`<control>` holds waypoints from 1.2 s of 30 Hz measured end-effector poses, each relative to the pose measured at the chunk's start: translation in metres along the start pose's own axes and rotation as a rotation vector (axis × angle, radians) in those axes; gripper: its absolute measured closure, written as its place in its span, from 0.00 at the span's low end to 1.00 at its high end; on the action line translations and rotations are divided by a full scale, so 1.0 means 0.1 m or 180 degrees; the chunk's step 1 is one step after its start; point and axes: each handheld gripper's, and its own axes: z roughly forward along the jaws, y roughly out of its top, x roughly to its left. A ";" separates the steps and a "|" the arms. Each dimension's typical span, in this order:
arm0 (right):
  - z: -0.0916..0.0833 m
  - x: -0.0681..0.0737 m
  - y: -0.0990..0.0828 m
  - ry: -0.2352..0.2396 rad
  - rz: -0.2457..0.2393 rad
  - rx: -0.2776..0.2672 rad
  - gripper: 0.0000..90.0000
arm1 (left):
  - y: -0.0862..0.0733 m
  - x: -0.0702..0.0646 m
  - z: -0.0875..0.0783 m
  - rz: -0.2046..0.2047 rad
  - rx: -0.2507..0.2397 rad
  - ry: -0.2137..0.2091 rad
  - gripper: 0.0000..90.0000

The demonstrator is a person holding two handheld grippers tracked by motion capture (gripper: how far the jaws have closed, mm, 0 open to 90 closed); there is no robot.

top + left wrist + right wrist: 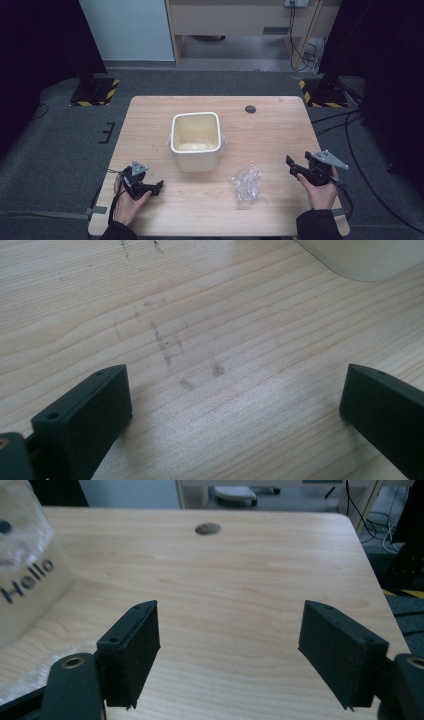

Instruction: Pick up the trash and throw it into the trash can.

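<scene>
Both tongs are released and grasp nothing: the left tongs [159, 186] lie low on the wooden surface [270, 130], the right tongs [291, 163] hover near its right edge. No step looks begun. A white bin [196, 141] stands upright at the centre, mouth up. A crumpled clear plastic bag [246, 182] lies just right of it, with no clear long axis. Likely next: reach for the bag.

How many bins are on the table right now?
1: the white bin stands mid-table, with crumpled plastic lying near its front right.
</scene>
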 end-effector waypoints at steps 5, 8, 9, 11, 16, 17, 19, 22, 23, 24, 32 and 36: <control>-0.10 0.09 0.12 0.0057 0.0005 -0.0171 0.26 | 0.00 0.00 0.00 0.0000 0.0001 -0.0002 0.00; -0.15 0.18 0.19 0.0126 0.0001 -0.0234 0.26 | 0.00 0.00 0.00 0.0000 0.0001 -0.0002 0.00; -0.16 0.21 0.22 0.0143 -0.0010 -0.0253 0.26 | 0.00 0.00 0.00 0.0000 0.0001 -0.0002 0.00; -0.18 0.27 0.26 0.0191 -0.0031 -0.0291 0.26 | 0.00 0.00 0.00 0.0000 0.0001 -0.0002 0.00; -0.17 0.47 0.33 0.0345 -0.0096 -0.0341 0.25 | 0.00 0.00 0.00 0.0000 0.0001 -0.0003 0.00; -0.16 0.50 0.33 0.0362 -0.0112 -0.0336 0.25 | 0.00 0.00 0.00 0.0000 0.0000 -0.0002 0.00; -0.14 0.57 0.33 0.0408 -0.0148 -0.0318 0.24 | 0.00 0.00 0.00 0.0000 0.0001 -0.0002 0.00; -0.09 0.65 0.30 0.0542 -0.0093 -0.0290 0.24 | 0.00 0.00 0.00 -0.0001 0.0001 -0.0002 0.00; -0.08 0.66 0.29 0.0553 -0.0093 -0.0286 0.24 | 0.00 0.00 0.00 0.0000 0.0001 -0.0002 0.00; -0.06 0.68 0.27 0.0561 -0.0110 -0.0256 0.24 | 0.00 0.00 0.00 0.0001 0.0001 -0.0003 0.00; 0.16 0.88 0.09 0.0697 -0.0195 0.0036 0.22 | 0.00 0.00 0.00 0.0001 0.0001 -0.0002 0.00; 0.26 0.96 -0.01 0.0672 -0.0298 0.0156 0.22 | 0.00 0.00 0.00 -0.0001 0.0000 -0.0003 0.00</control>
